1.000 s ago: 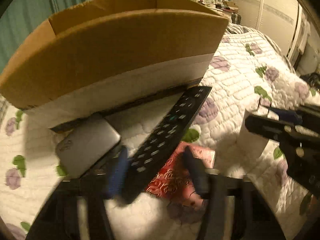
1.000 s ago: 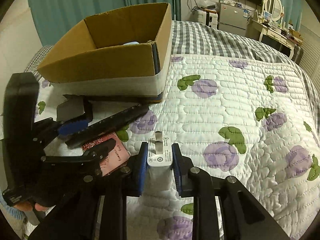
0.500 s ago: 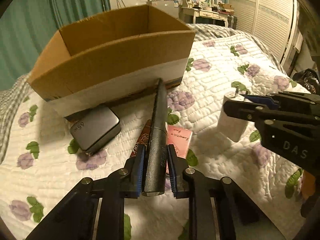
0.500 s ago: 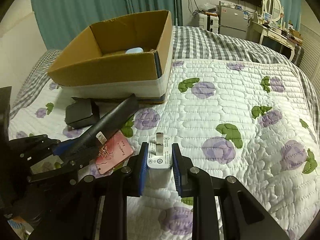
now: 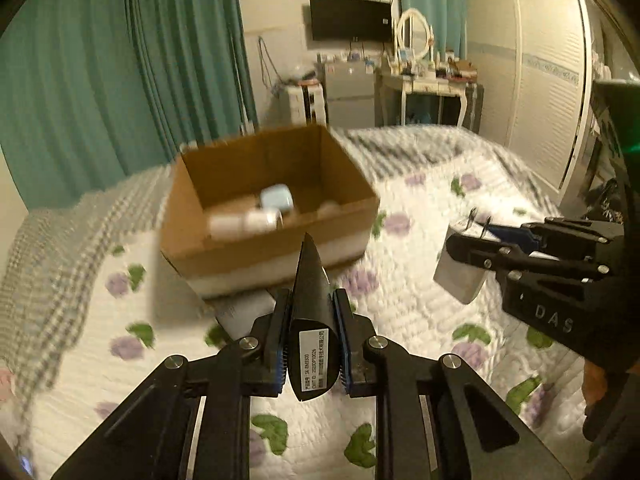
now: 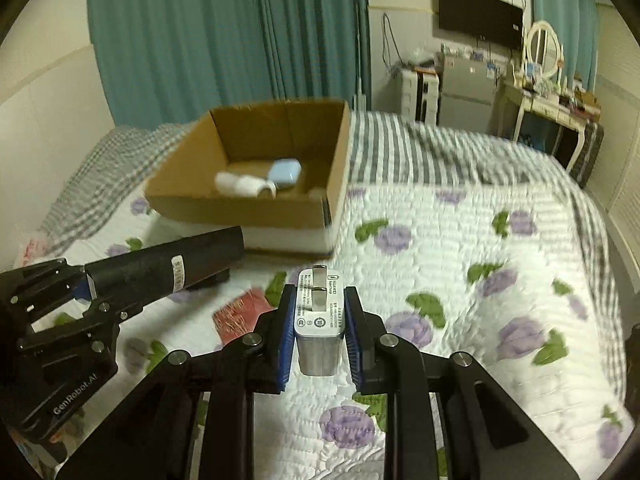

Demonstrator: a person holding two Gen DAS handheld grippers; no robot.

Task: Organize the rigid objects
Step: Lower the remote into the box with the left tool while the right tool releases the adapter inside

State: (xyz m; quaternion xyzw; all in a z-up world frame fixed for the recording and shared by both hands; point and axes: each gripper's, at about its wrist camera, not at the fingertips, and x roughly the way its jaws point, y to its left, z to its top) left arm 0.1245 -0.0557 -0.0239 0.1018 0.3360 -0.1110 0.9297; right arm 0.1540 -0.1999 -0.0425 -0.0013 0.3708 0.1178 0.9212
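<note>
Cardboard box [image 5: 272,216] is the landmark: it sits open-topped on the quilted bed [image 6: 480,280], ahead of and below both grippers, already holding a pale blue case [image 6: 284,174] and a white cylinder [image 6: 244,186]. The left gripper [image 5: 310,340] has its fingers [image 5: 278,344] clamped narrow on a black remote [image 5: 310,300], lifted clear of the quilt. The remote's long axis runs straight along the fingers, its far tip aimed at the box's near wall. The right gripper [image 6: 320,328] grips a white charger [image 6: 320,320] between narrow fingers, prongs pointing toward the box, its short body upright. The right gripper stands off the box's right corner; the left looks nearer the opening. Judging from this, each object must travel forward over the near rim. A red card [image 6: 240,314] and a dark flat item lie on the quilt just before the box.
</note>
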